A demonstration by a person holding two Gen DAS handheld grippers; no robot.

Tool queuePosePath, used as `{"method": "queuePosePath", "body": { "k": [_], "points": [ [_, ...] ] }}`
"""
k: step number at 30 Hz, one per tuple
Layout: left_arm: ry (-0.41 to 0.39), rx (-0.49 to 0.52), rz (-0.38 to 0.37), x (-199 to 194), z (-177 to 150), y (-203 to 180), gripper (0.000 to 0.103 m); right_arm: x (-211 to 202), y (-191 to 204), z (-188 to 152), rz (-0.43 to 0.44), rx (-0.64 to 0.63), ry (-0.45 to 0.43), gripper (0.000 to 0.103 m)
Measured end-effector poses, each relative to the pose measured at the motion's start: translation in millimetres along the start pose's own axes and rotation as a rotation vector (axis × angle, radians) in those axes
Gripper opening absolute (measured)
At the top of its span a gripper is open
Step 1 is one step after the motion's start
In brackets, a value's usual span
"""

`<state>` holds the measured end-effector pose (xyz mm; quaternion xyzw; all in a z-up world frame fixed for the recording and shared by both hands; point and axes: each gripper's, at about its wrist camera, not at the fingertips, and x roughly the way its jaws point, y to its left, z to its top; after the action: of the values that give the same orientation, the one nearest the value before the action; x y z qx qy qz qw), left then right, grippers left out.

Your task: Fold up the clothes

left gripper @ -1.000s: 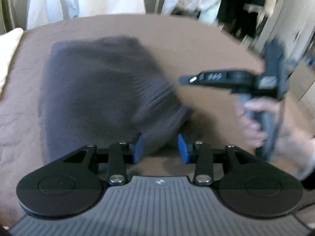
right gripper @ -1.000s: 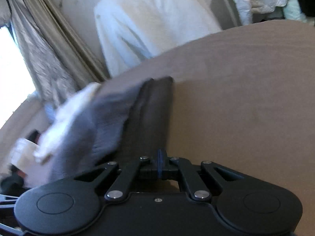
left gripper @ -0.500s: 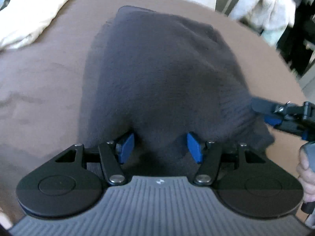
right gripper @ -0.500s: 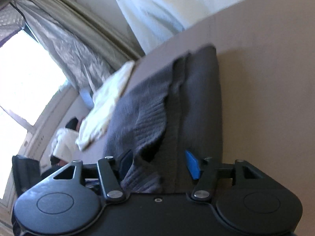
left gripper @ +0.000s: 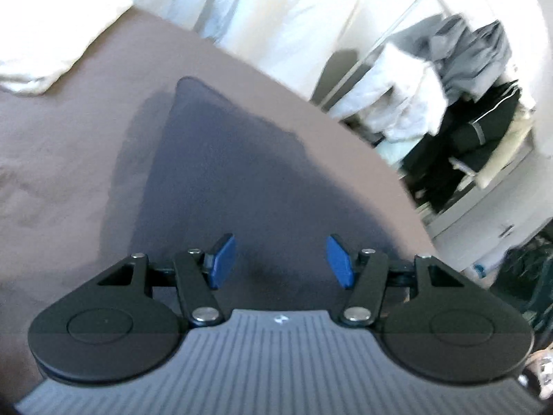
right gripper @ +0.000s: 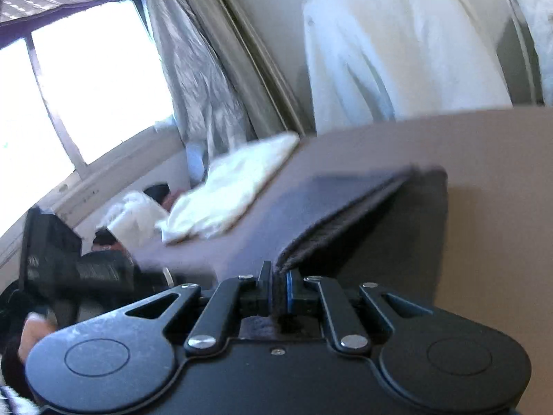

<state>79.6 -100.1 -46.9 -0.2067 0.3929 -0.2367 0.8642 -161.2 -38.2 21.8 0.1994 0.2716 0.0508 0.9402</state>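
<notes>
Brown bedspread (left gripper: 69,145) covers everything, with the dark grey sweater (left gripper: 224,180) spread flat on it. Up close, the right gripper (right gripper: 276,294) is clamped tight on the sweater's near edge, lifting that layer. The left gripper (left gripper: 281,263) has its blue pads (left gripper: 221,261) spread apart, sweater just past them, nothing pinched. Farther back sits a white folded cloth (right gripper: 235,186), then hanging clothes (left gripper: 293,17).

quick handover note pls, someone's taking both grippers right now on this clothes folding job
Right gripper: shut on the near edge of the dark grey sweater, that edge lifted off the brown bed cover.
Left gripper: open over the sweater's near part, gripping nothing.
Sweater lies partly folded in layers on the cover; a white garment lies beyond it, untouched.
Left: carry the held edge over, flatten, then the white garment.
</notes>
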Motion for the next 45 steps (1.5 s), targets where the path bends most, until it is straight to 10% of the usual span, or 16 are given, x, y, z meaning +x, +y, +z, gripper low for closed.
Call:
{"method": "queuePosePath", "body": {
  "k": [4, 9, 14, 20, 25, 27, 28, 34, 42, 45],
  "points": [
    [0.158, 0.066, 0.214, 46, 2, -2, 0.057, 32, -15, -28, -0.183, -0.005, 0.203, 0.008],
    [0.244, 0.03, 0.257, 66, -3, 13, 0.058, 32, -26, 1, -0.063, 0.191, 0.198, 0.017],
    [0.197, 0.153, 0.28, 36, 28, -11, 0.058, 25, -58, 59, 0.165, 0.359, 0.118, 0.065],
    [0.051, 0.296, 0.181, 9, 62, -46, 0.06, 97, -87, 108, 0.017, 0.272, 0.196, 0.066],
    [0.123, 0.184, 0.231, 66, 82, -7, 0.06, 164, -112, 115, -0.05, 0.287, 0.269, 0.071],
    [0.17, 0.143, 0.212, 87, 76, 9, 0.06, 181, -114, 113, -0.051, 0.266, 0.219, 0.054],
    [0.176, 0.133, 0.203, 90, 72, 13, 0.06, 179, -107, 112, -0.019, 0.207, 0.161, 0.011],
    [0.124, 0.186, 0.078, 69, 65, 7, 0.062, 117, -69, 106, 0.004, -0.024, -0.177, 0.009],
    [0.133, 0.412, 0.147, 92, 27, -16, 0.063, 170, -77, 64, -0.38, -0.308, 0.123, 0.014],
    [0.12, 0.46, 0.164, 88, 16, -16, 0.063, 160, -64, 80, -0.382, -0.251, 0.122, 0.038]
  ]
}}
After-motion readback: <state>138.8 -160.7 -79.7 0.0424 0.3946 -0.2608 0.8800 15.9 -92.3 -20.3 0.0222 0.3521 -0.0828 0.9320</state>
